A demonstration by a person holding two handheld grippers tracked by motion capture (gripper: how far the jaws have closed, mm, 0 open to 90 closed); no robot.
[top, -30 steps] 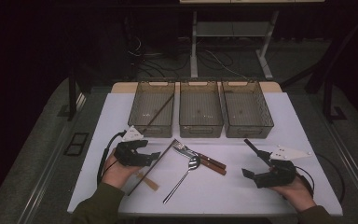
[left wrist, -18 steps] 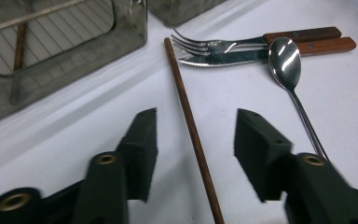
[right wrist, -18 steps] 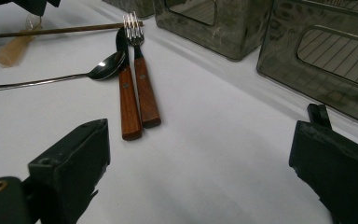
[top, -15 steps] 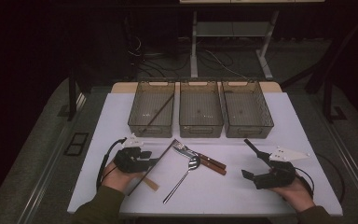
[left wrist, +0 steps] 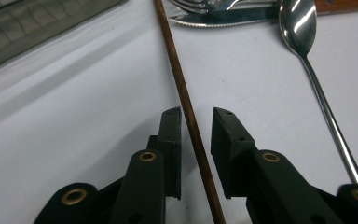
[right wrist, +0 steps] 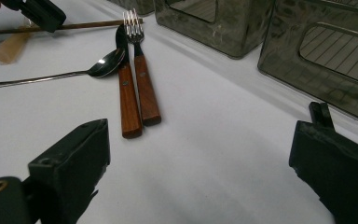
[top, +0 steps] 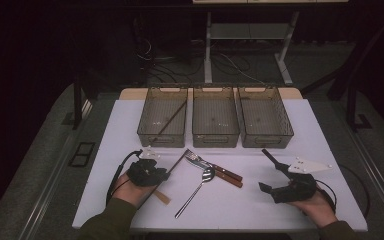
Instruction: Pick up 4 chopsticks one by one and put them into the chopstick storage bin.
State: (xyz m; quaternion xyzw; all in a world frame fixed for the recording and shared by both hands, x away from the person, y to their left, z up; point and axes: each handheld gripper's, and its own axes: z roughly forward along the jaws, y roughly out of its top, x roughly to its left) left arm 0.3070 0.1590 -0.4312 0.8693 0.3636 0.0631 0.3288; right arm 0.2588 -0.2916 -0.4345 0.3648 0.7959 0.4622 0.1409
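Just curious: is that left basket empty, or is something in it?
Not empty: one thin brown stick lies slanted inside the left basket.

This looks like a lab or test room, not a home. A white surface [top: 300,125] stands in a dark room with three see-through bins [top: 215,117] lined up in a neat row. Behind it, cables [top: 230,62] lie on the grey floor [top: 40,150] near a metal desk frame [top: 207,45].
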